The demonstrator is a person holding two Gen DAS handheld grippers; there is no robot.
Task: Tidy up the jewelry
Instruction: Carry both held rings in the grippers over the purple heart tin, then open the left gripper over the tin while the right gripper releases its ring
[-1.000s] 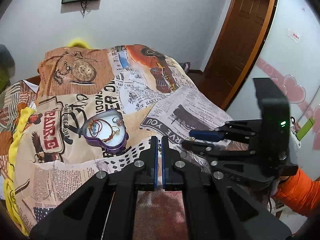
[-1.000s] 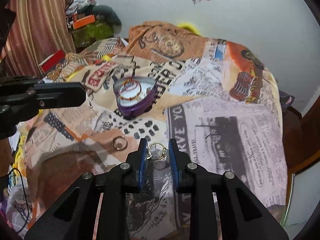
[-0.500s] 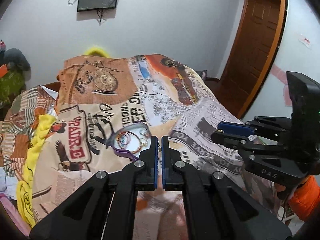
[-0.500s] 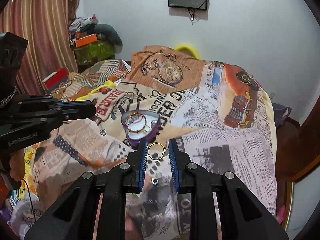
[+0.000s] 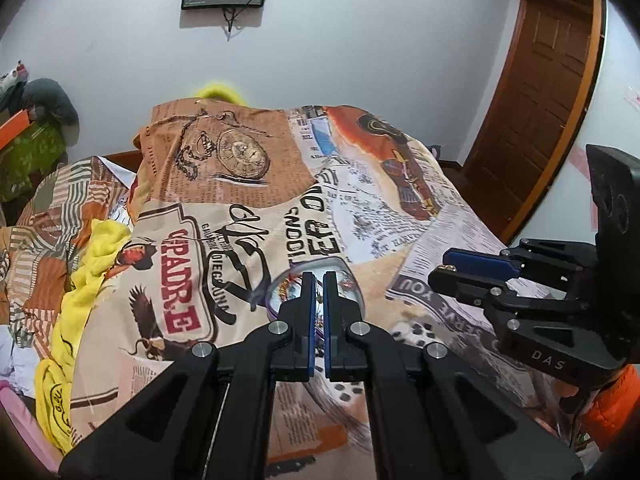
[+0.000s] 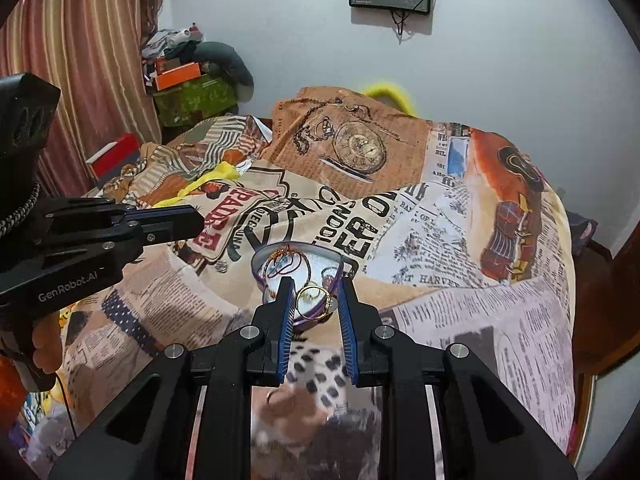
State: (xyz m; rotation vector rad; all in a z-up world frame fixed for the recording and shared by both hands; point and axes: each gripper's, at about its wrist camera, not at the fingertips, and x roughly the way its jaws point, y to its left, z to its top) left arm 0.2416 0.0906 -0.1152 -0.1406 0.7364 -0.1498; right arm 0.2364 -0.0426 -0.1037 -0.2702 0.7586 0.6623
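Two pairs of tongs hang over the bed (image 6: 480, 240), and the carry step looks to be the one in hand. The right tongs (image 6: 316, 300) are parted a moderate way with a gold ring (image 6: 314, 298) spanning the gap between the blue pads; it seems to touch both, so I take it as lightly pinched, though I cannot be sure how firm the hold is. Just beyond and below the ring sits the tin (image 6: 260, 264), a purple heart-shaped one resting on the printed bedspread, with bangles (image 6: 286, 262) and other pieces already lying in it.

The left tongs (image 5: 319, 280) are nearly closed, only a thin slit between the pads, and I see nothing held in them; they hover close to the tin (image 5: 276, 284) on its near side. From the right camera a second ring (image 6: 274, 398) lies on the bedspread close under the tongs, blurred, and a small silvery trinket (image 6: 221, 267) sits just left of the tin.

My guess is the next move calls for easing the ring forward until it hangs squarely over the tin's open middle, then spreading the pads to let it fall. A ring this thin could roll or catch on the rim, so a low, centred release seems wise. After that, the pieces left on the bedspread wait their turn.
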